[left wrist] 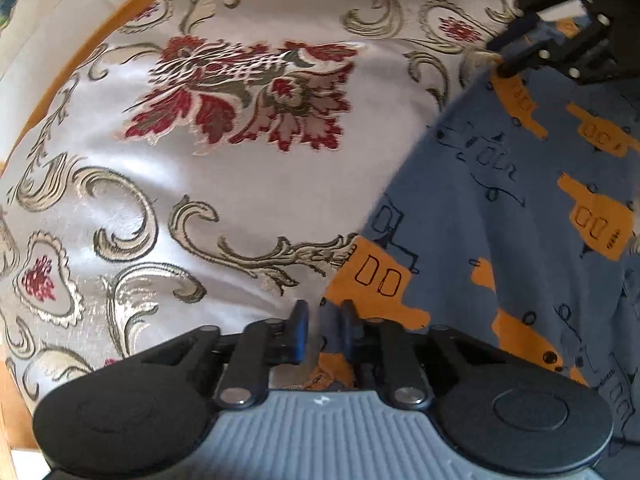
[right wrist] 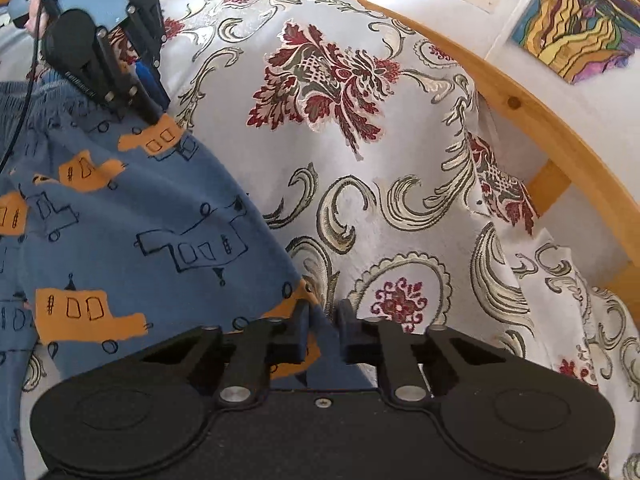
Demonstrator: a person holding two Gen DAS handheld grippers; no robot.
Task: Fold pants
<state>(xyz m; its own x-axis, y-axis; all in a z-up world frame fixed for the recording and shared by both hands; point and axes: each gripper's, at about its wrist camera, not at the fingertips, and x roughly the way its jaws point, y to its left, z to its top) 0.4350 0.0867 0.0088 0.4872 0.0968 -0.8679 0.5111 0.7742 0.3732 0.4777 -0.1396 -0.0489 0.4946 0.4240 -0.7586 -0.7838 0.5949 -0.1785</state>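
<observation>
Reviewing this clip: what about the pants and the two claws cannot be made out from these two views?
- Pants: legs and hems run off the left and bottom edges in the right wrist view; full layout unknown.
- Left claw: fabric sits between the fingers, but its own body hides the contact.
- Right claw: pants edge between the fingers; grip firmness unclear.
- Right claw in the left wrist view: blurred, partly cut off.

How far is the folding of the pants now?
Early stage. Done: both grippers have taken hold, the left gripper and the right gripper each shut on an edge of the blue pants over the patterned cloth. Left: no finished fold shows yet.
</observation>
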